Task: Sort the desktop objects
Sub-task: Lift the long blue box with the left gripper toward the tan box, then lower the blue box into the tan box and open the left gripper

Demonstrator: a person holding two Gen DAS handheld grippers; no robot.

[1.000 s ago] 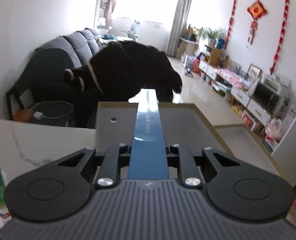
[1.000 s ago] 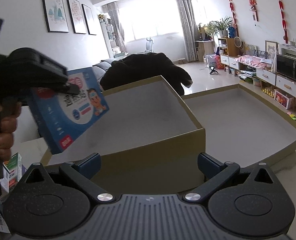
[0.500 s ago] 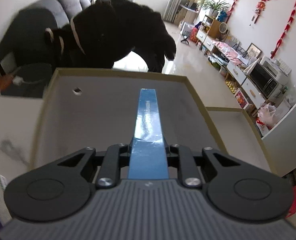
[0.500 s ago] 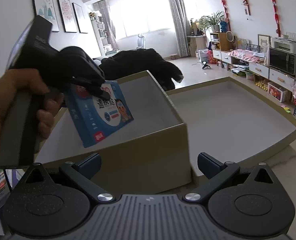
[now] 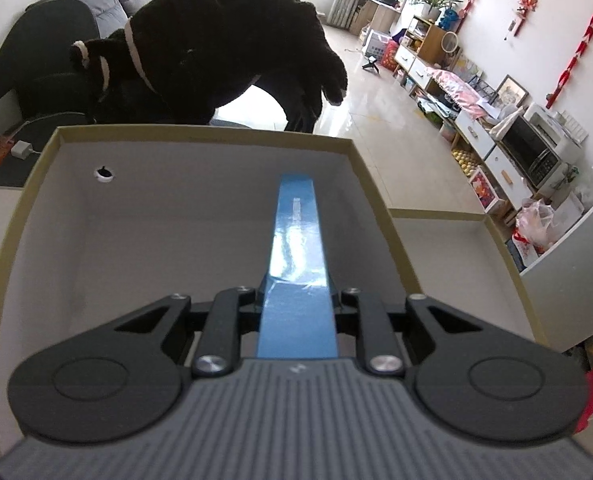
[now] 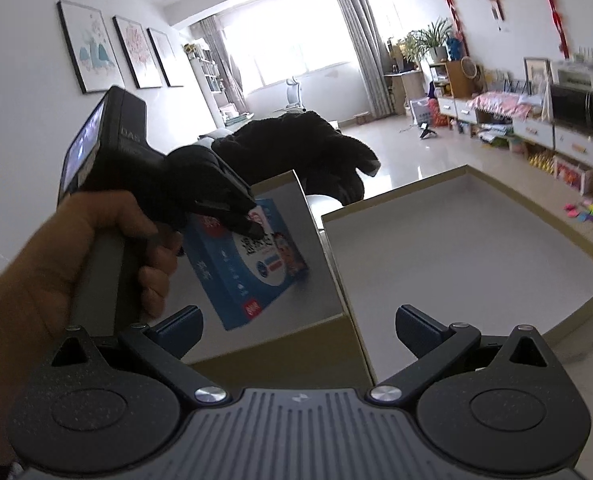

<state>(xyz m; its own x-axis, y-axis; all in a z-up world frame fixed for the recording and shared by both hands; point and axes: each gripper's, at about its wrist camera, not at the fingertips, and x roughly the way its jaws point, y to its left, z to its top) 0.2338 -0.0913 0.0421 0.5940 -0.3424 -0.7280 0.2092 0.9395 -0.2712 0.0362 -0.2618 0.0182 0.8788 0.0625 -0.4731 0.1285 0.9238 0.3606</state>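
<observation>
Left wrist view looks down into a deep box (image 5: 200, 216) with grey inner walls and an olive rim. The left tool (image 5: 296, 300) is clenched on a blue packet (image 5: 296, 248), seen edge-on as a narrow blue strip running forward between its fingers. The packet's far end sits low inside the box, near the back wall; whether it touches the floor of the box cannot be told. A small round hole (image 5: 105, 173) shows in the back wall to the left. Just beside the box on the right lies a shallow lid (image 5: 448, 240), its rim the same olive colour. Behind the box a black garment (image 5: 232, 48) hangs over a dark sofa (image 5: 56, 40).

Right wrist view shows the same grip from the side. A hand (image 6: 76, 248) holds the left tool (image 6: 252, 230), tilted downward, with the packet (image 6: 252, 276) pinched at its upper corner; the packet's printed face, blue and white with a cartoon child, hangs inside the box (image 6: 296, 340). The lid (image 6: 456, 248) lies to the right, touching the box wall, both on a pale surface (image 6: 576, 344). The right tool (image 6: 298, 320) is released, its fingers wide apart with nothing between them, poised above the near wall of the box.
</observation>
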